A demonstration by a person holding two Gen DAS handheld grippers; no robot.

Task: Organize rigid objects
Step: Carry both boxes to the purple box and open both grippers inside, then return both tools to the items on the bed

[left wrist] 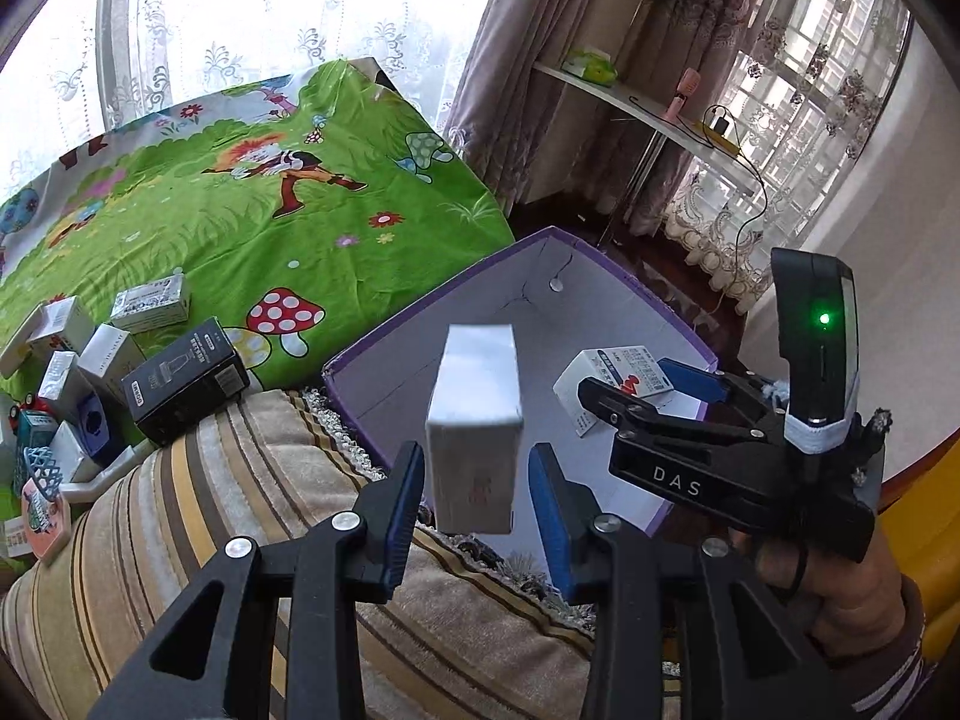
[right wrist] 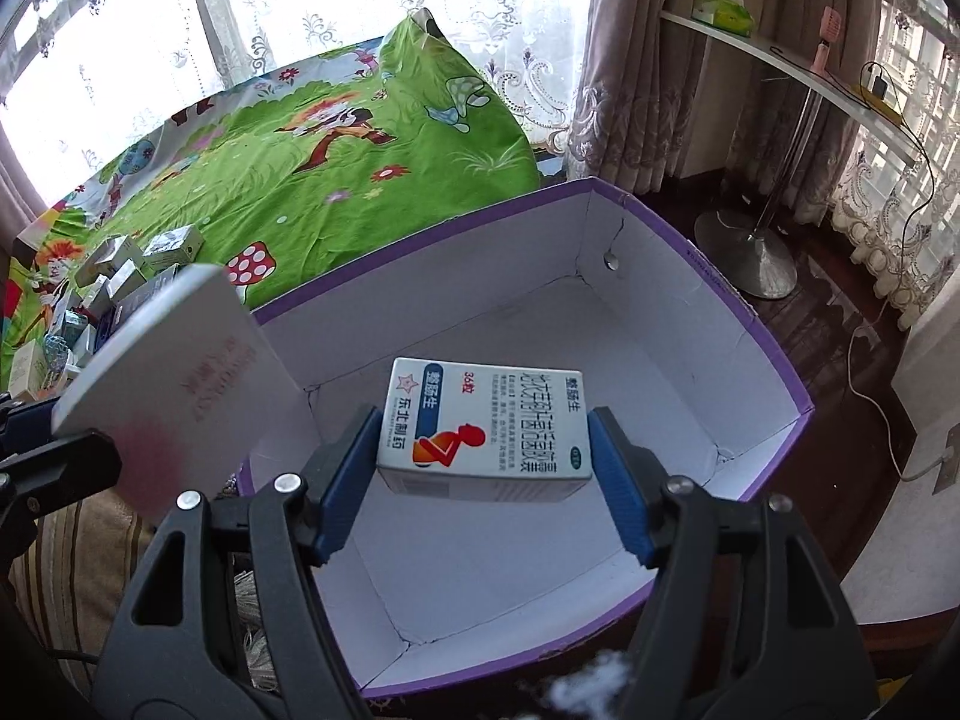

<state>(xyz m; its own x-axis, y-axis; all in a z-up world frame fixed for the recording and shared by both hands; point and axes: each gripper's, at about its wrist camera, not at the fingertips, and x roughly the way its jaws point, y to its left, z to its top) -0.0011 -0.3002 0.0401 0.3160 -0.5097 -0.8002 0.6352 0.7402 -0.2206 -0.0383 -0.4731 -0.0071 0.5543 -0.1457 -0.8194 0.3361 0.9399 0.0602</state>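
My left gripper (left wrist: 477, 480) is shut on a plain white carton (left wrist: 474, 420), held upright above the near rim of a purple-edged cardboard box (left wrist: 510, 252). The same carton fills the left of the right wrist view (right wrist: 162, 360). My right gripper (right wrist: 486, 438) is shut on a white medicine box (right wrist: 486, 420) with a red figure and blue label, hanging over the white inside of the purple-edged box (right wrist: 420, 240). From the left wrist view, the right gripper (left wrist: 642, 387) and its medicine box (left wrist: 606, 378) hover over the box's right side.
Several small cartons and a black box (left wrist: 186, 384) lie heaped on the green cartoon sheet (left wrist: 270, 228) at the left. A striped cushion (left wrist: 240, 510) lies under the left gripper. A white shelf (left wrist: 630, 96), curtains and a metal stand base (right wrist: 744, 258) are to the right.
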